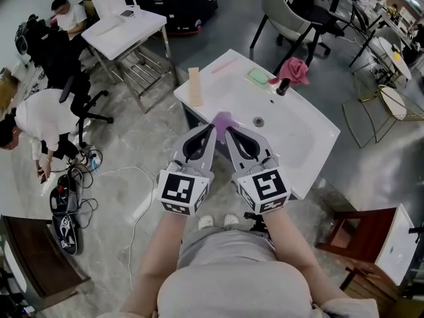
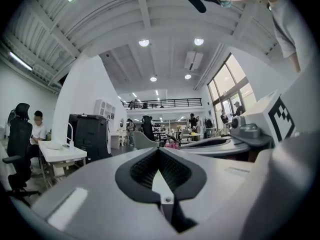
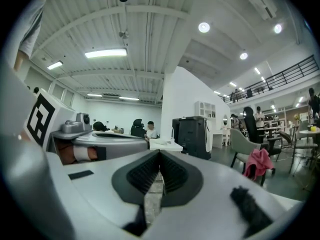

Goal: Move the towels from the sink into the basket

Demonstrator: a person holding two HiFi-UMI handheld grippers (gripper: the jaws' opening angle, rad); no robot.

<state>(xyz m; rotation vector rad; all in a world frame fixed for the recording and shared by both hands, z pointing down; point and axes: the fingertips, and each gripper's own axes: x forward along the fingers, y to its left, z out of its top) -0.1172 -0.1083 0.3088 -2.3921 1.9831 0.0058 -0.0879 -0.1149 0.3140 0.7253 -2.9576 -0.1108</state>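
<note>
- Left tongs (image 1: 211, 130) (image 2: 159, 152): closed, ribbed pads meeting at the tips, nothing between them. They are held level, pointing forward over the near edge of the sink (image 1: 317, 146).
- Right tongs (image 1: 229, 133) (image 3: 160, 155): closed as well, tips together and empty. They sit just beside the left pair, with the tips of the two pairs close to each other.
- Purple towel (image 1: 222, 118): a small bunch showing just past both sets of tips, in the sink's near-left corner. Whether either pair touches it I cannot tell; neither gripper view shows cloth in the pads.
- Pink towel (image 1: 294, 70) (image 3: 258, 163): well ahead and to the right of the right tongs, bunched at the sink's far edge, just beside the black tap (image 1: 283, 86).
- Green pad (image 1: 258, 77): ahead of the tongs, lying on the far rim, left of the tap.
- Wooden block (image 1: 195, 86): ahead and left of the left tongs, lying flat on the sink's left rim.
- Drain (image 1: 258, 121): just ahead and right of the right tongs, in the bare white basin.
- White worktop (image 1: 126, 28): far off to the left and ahead of the left tongs, with a seated person (image 1: 66, 15) behind it.
- Another person (image 1: 30, 121) bends over far to the left of the left tongs.
</note>
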